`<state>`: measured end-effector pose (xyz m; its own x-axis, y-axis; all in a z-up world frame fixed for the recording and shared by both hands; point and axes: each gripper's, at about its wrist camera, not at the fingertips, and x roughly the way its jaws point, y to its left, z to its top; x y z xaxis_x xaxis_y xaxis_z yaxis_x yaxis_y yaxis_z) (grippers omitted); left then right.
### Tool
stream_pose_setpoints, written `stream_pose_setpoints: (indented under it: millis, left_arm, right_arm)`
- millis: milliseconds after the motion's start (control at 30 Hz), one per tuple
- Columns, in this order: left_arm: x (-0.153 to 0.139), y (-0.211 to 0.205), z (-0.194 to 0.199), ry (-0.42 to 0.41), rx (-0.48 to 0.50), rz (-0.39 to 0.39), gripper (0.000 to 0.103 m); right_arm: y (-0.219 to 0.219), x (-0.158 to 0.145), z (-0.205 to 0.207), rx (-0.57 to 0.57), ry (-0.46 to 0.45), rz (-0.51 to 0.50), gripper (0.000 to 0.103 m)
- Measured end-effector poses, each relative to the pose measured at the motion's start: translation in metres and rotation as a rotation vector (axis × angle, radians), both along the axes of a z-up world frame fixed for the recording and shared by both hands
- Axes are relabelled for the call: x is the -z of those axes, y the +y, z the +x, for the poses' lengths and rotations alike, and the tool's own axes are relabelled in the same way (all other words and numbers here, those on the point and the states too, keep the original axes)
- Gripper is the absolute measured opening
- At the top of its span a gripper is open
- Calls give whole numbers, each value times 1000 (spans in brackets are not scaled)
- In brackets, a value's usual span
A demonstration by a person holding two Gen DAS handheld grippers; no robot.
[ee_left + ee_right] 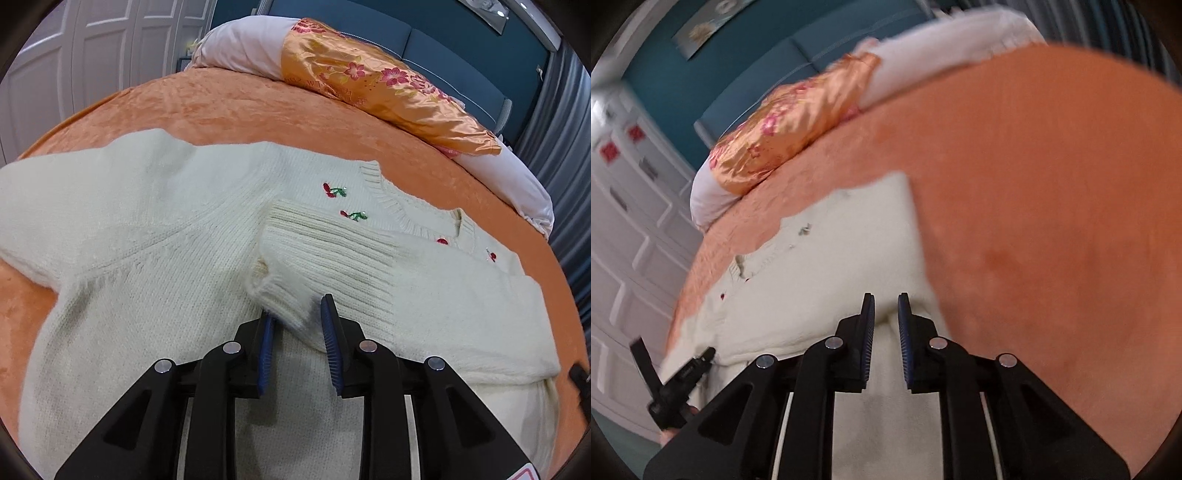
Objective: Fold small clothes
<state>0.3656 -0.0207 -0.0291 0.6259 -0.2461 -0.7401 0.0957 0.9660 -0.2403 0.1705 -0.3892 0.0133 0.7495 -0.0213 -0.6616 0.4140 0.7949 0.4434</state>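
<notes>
A cream knitted sweater [147,221] with small embroidered cherries lies flat on the orange bedspread [221,107]. One sleeve is folded across the chest, and its ribbed cuff [314,251] ends at my left gripper [295,306]. The jaws stand apart there with the cuff's corner loose between the blue pads [328,332]. In the blurred right wrist view my right gripper [885,295] hovers over the sweater's [831,258] edge near the bedspread [1034,184]. Its jaws are narrowly apart and hold nothing. The left gripper [679,380] shows at the lower left of that view.
A long pillow with an orange floral satin cover [369,81] lies along the head of the bed, also seen as the pillow [783,133]. Behind it is a blue headboard [443,48]. White wardrobe doors [92,55] stand beside the bed.
</notes>
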Motion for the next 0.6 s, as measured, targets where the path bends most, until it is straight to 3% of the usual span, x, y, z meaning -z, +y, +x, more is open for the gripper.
stream_pose_setpoints:
  millis: [133,200,367,433,500,600]
  left_arm:
    - [1,-3,-2,-16,-2,25,26]
    - [2,-3,-2,-21,-3,27,26]
    - [3,-2,-3,-31,-2,19,27]
    - [4,1,-4,-31,-1,0,28]
    - [5,2,-4,-31,4,-17,30]
    - [6,2,-4,-34,18,-25,35]
  right_arm:
    - [68,-17,75,-255,34,-185,13]
    - [103,-17,106,-356,38,-225,13]
    - [174,14,171,-568,119,-304,12]
    - [164,26,178,-550,134,-321,13]
    - [135,28,176,-443,147,-345,10]
    - [60,31,161,-284,143,-230,0]
